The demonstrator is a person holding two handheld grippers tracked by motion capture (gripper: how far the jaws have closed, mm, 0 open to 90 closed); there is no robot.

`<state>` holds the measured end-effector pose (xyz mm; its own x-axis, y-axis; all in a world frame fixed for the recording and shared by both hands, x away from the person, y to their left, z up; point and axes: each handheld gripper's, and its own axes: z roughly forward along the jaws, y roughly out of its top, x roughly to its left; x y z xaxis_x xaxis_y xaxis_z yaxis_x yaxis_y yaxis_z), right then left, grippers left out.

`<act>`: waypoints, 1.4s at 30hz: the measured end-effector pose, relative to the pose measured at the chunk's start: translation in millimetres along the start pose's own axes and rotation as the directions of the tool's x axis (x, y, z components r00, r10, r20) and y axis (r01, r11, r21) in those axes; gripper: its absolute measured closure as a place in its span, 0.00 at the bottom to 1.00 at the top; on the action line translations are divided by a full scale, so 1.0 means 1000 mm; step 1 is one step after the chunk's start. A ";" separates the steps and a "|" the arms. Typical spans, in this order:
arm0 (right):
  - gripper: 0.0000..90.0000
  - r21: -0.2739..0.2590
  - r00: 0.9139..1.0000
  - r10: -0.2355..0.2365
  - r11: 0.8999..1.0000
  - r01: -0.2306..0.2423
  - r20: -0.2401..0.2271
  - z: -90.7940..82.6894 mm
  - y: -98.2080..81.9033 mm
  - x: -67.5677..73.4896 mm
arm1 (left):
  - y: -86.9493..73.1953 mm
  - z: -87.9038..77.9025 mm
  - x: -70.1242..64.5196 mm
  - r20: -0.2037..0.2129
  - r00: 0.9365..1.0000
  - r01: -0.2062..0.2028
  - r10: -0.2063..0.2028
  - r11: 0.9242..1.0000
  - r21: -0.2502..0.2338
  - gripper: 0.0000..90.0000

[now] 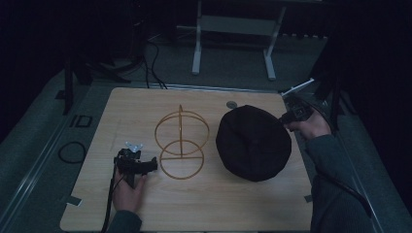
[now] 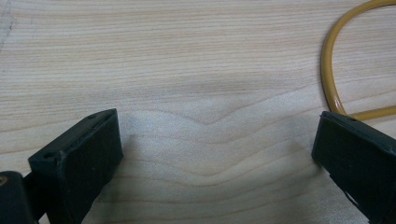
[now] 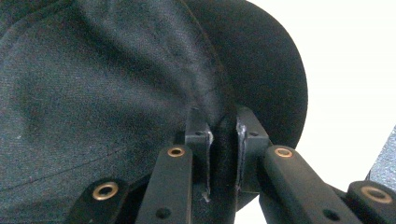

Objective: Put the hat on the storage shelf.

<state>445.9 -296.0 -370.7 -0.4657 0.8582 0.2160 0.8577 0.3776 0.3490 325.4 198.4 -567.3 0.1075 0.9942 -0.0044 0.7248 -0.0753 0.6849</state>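
Two grippers work: the right gripper (image 3: 223, 140) pinches the black hat's (image 1: 252, 141) edge, apparently starting a lift toward the wire stand (image 1: 181, 145) (likely its perch); beside that stand, the left gripper (image 2: 212, 154) waits, jaws spread wide.

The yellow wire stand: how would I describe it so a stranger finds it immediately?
Look at the middle of the wooden table. The yellow wire stand sits there, left of the black hat. It alone is thin hoops: one flat ring, one upright.
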 end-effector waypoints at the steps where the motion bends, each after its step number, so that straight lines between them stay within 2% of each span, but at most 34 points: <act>1: 0.88 -0.002 1.000 -0.001 1.000 0.001 0.001 -0.001 0.001 0.000 | 0.000 0.000 0.000 0.000 1.000 -0.001 0.001 1.000 0.001 0.01; 18: 0.88 0.001 1.000 -0.022 1.000 0.022 0.004 -0.022 0.014 0.009 | 0.000 0.000 0.000 0.001 1.000 0.002 -0.002 1.000 -0.001 0.01; 33: 0.88 0.003 1.000 -0.006 1.000 0.006 0.012 -0.040 0.021 0.010 | 0.000 0.000 0.000 0.001 1.000 0.000 0.000 1.000 0.000 0.01; 42: 0.88 0.006 1.000 0.002 1.000 -0.002 0.012 -0.046 0.024 0.011 | 0.000 0.000 0.000 0.000 1.000 0.002 -0.002 1.000 -0.002 0.01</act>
<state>451.4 -293.5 -318.3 -0.4616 0.8629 0.2057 0.8599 0.3783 0.3428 325.5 198.2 -567.4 0.1065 0.9943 -0.0059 0.7239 -0.0734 0.6860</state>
